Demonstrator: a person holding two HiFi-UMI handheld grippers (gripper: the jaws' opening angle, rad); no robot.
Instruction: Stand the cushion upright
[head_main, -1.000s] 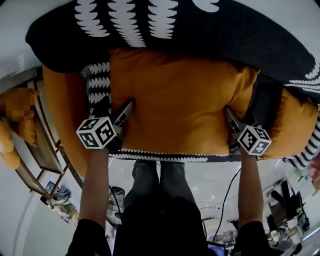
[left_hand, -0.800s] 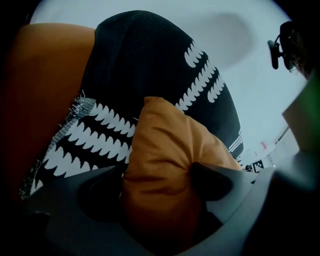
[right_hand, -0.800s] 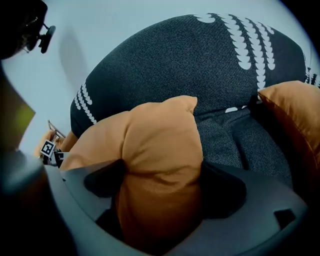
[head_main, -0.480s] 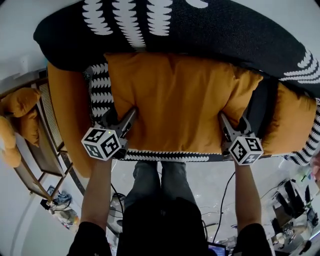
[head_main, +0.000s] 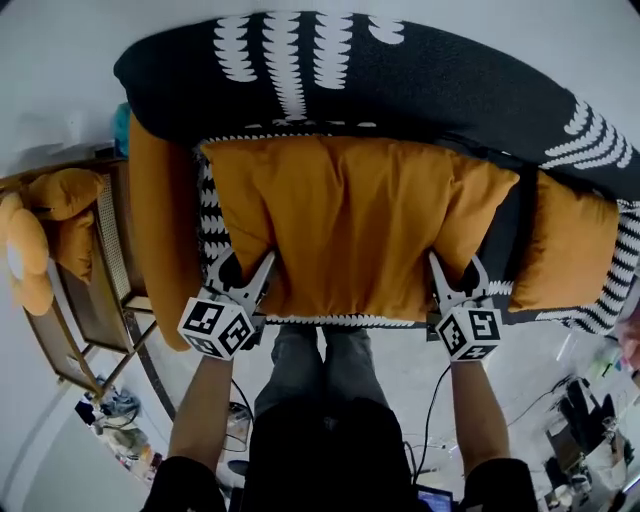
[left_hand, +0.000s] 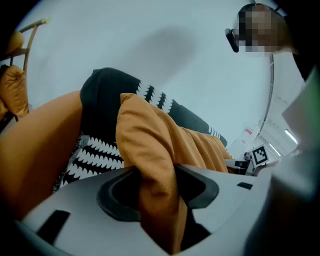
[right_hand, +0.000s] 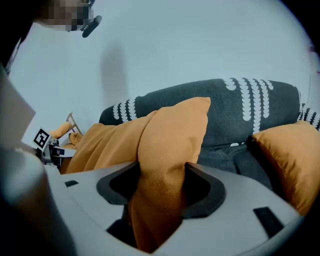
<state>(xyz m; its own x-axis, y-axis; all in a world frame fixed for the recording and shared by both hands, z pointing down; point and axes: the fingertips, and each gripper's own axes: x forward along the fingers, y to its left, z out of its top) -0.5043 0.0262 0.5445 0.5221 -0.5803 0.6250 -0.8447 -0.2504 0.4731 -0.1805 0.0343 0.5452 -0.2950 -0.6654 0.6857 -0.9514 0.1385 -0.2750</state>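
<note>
A big orange cushion (head_main: 350, 225) lies across the seat of a dark sofa (head_main: 420, 75) with white leaf print. My left gripper (head_main: 247, 272) has the cushion's near left corner, my right gripper (head_main: 456, 272) the near right corner. In the left gripper view the orange fabric (left_hand: 150, 165) is bunched between the pads, and my left gripper (left_hand: 157, 187) is shut on it. The right gripper view shows the same: the cushion (right_hand: 170, 145) is pinched in my right gripper (right_hand: 160, 192). Both pairs of jaws have just been closing on the fabric.
Orange pads cover the sofa's left arm (head_main: 155, 230) and right arm (head_main: 575, 250). A wooden rack (head_main: 95, 300) with an orange plush toy (head_main: 40, 240) stands at the left. The person's legs (head_main: 320, 400) are at the sofa's front edge, with cables (head_main: 440, 395) on the floor.
Both grippers have closed on the cushion's near corners and risen with them, drawing back toward the person. The cushion's near edge has lifted off the seat.
</note>
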